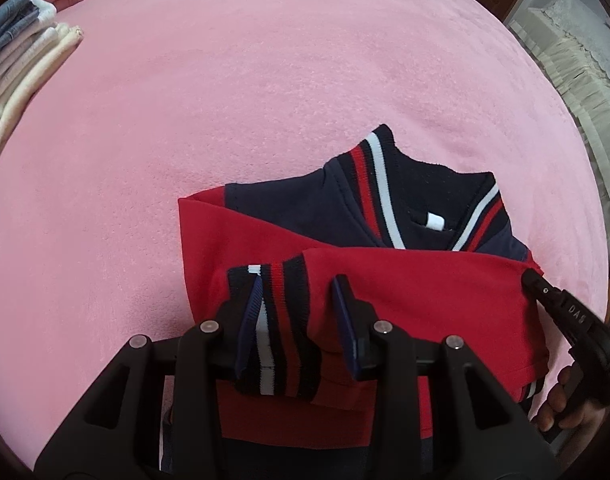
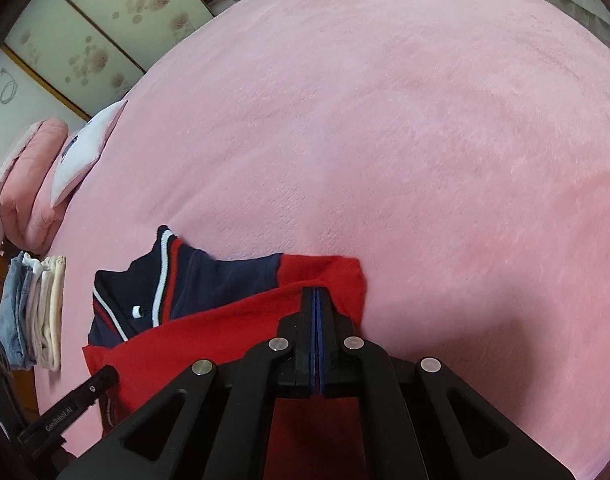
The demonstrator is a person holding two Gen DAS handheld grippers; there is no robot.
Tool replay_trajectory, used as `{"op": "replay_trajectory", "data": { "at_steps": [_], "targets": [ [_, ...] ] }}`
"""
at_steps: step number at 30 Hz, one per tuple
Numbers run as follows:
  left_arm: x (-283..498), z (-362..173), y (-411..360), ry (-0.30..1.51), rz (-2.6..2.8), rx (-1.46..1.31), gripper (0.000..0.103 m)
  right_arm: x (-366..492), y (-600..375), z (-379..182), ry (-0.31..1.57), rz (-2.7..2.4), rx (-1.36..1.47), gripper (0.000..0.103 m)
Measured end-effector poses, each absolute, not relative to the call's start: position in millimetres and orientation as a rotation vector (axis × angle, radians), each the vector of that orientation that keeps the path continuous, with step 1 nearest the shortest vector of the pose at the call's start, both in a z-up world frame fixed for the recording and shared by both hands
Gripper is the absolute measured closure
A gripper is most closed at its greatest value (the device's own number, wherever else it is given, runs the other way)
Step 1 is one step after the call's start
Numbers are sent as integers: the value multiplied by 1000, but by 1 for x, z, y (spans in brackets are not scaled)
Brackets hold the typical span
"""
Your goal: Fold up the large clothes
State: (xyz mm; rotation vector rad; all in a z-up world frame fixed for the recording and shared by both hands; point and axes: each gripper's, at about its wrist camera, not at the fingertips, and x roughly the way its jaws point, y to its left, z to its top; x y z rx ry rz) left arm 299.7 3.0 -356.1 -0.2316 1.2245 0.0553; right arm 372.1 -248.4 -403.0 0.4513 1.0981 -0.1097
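A red and navy jacket with red-and-white striped collar lies partly folded on the pink blanket. My left gripper is shut on the striped cuff of a red sleeve, which is bunched between its blue pads. My right gripper has its pads pressed together on the edge of the red fold laid across the jacket's body. In the left wrist view, the right gripper's tip sits at the right end of that fold. The left gripper shows at the fold's left end in the right wrist view.
A stack of folded clothes, denim and cream, stands at the bed's left edge. A white pillow and a folded pink quilt lie beyond it. Pale storage boxes stand off the bed's right side. A person's hand holds the right gripper.
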Motion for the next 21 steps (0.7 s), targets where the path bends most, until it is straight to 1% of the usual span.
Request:
{"op": "replay_trajectory", "data": {
  "at_steps": [3, 4, 8, 10, 13, 15, 16, 19, 21],
  "targets": [
    [301, -358, 6, 1223, 50, -244, 70, 373, -241, -395, 1107, -144, 314, 103],
    [301, -358, 6, 1221, 54, -245, 70, 377, -237, -390, 1110, -175, 308, 103],
    [298, -352, -1, 1223, 75, -231, 70, 363, -241, -364, 1087, -303, 350, 103],
    [296, -348, -2, 1225, 81, -240, 70, 355, -242, -357, 1048, -200, 457, 103],
    [285, -342, -4, 1234, 68, -277, 70, 352, -232, -363, 1086, -15, 504, 103],
    [270, -336, 2, 1242, 74, -289, 70, 350, -219, -374, 1176, 35, 410, 103],
    [265, -334, 4, 1240, 80, -285, 70, 348, -214, -378, 1191, 35, 377, 103],
    [249, -330, 12, 1239, 123, -238, 70, 330, -218, -376, 1182, -12, 327, 103],
    [238, -329, 17, 1256, 192, -132, 70, 319, -223, -374, 1192, -77, 275, 103]
  ]
}}
